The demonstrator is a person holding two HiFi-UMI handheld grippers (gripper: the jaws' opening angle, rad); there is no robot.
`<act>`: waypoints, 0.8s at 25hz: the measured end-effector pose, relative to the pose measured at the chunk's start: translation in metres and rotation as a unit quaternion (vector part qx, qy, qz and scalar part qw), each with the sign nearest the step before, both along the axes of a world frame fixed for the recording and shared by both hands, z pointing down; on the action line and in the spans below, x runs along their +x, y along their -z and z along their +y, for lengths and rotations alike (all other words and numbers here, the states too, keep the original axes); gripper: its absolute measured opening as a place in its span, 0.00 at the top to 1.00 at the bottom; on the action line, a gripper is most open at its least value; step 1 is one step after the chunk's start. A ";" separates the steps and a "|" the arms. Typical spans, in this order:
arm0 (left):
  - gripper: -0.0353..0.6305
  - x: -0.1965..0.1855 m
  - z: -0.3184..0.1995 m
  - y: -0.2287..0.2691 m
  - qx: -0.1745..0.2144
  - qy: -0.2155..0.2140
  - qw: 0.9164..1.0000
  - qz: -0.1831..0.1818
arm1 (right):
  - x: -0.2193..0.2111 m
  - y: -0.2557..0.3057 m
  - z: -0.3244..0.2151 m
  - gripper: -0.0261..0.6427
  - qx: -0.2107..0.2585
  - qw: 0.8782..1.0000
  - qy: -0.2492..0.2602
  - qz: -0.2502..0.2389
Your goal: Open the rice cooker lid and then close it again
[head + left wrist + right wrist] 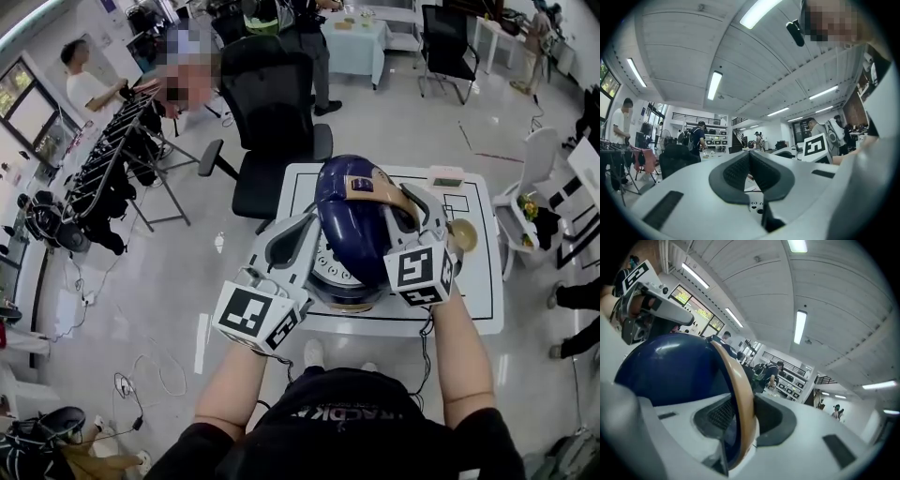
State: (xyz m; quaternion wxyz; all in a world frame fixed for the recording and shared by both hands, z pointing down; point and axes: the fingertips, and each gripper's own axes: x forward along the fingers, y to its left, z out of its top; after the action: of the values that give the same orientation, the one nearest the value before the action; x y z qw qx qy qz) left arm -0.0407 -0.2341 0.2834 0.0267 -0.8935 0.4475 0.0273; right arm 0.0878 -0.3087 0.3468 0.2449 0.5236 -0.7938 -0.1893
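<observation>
The rice cooker (pixel 339 281) stands on a small white table (pixel 469 314). Its dark blue lid (pixel 352 211) is swung up and stands open. A tan handle (pixel 389 192) arches over the lid. My right gripper (pixel 414 204) is shut on that handle, which runs between the jaws in the right gripper view as a tan band (pixel 737 376) against the blue lid (pixel 670 366). My left gripper (pixel 302 230) is beside the cooker's left flank. In its own view the left gripper (pixel 750 157) is shut with nothing between its jaws.
A black office chair (pixel 272 103) stands just beyond the table. A small golden bowl (pixel 461 234) and a little box (pixel 446 176) sit on the table's right side. A rack of equipment (pixel 103 164) and several people are further off on the left.
</observation>
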 end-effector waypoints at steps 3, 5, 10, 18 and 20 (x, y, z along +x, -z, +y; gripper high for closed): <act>0.94 -0.007 -0.009 -0.001 -0.002 -0.006 1.000 -0.001 | -0.016 -0.007 0.000 0.77 0.002 0.999 0.003 0.032; 0.94 -0.011 -0.016 -0.003 -0.003 -0.011 1.000 -0.005 | -0.025 -0.012 0.000 0.76 0.000 0.999 0.004 0.050; 0.94 -0.019 -0.035 -0.018 -0.022 -0.025 0.999 -0.011 | -0.045 -0.024 0.000 0.75 -0.006 0.995 0.004 0.095; 0.94 -0.016 -0.060 -0.044 -0.051 -0.072 0.996 -0.022 | -0.060 -0.038 -0.003 0.75 -0.014 0.990 -0.005 0.139; 0.94 -0.014 -0.064 -0.049 -0.057 -0.084 0.995 -0.026 | -0.064 -0.040 -0.003 0.75 -0.020 0.989 -0.007 0.149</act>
State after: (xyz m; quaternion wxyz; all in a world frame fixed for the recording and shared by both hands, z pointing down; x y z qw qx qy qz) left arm -0.0551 -0.2981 0.3320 -0.0150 -0.9283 0.3712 -0.0191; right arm 0.0239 -0.3120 0.3867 0.3720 0.4902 -0.7484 -0.2475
